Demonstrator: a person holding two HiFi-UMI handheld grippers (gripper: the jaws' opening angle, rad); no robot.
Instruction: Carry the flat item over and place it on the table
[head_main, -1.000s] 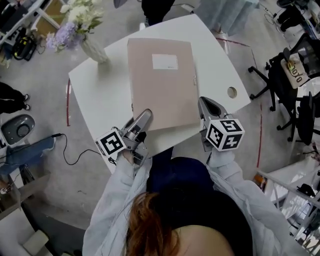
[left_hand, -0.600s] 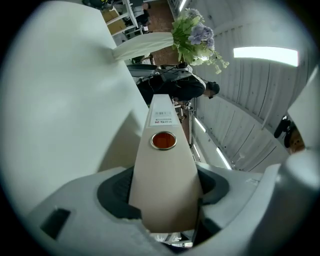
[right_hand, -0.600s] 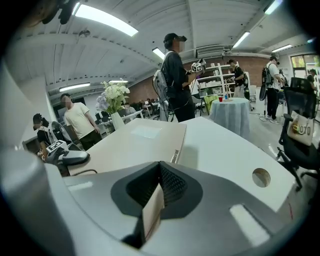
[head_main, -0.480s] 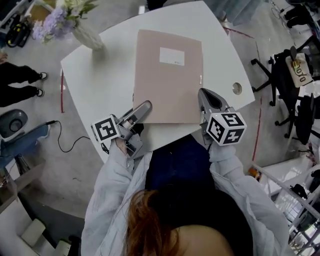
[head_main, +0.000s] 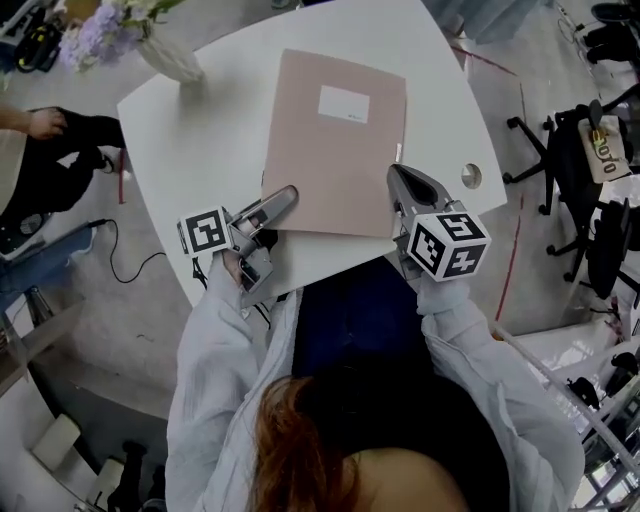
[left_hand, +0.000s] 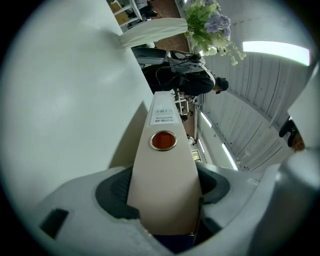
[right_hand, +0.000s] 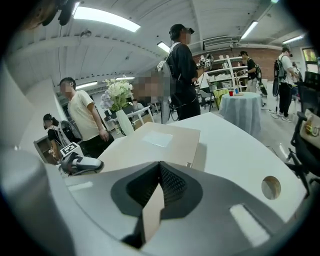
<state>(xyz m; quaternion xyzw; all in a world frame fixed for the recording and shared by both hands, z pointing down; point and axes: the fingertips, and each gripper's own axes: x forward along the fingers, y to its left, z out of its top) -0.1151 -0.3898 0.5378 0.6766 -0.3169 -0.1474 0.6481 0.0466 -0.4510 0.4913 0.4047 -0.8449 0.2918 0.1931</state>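
While both tools gripped its near edge, the folder (head_main: 335, 140) lay across the white desk (head_main: 200, 140), so I judged I was at the set-down. The left hand-held gripper (head_main: 275, 200) clamped the thick spine, and the right hand-held gripper (head_main: 400, 185) pinched the thin cover edge. Next I needed to release both together and draw back. Only the left gripper view showed the spine's ring hole (left_hand: 163, 140); only the head view showed the folder's whole outline.
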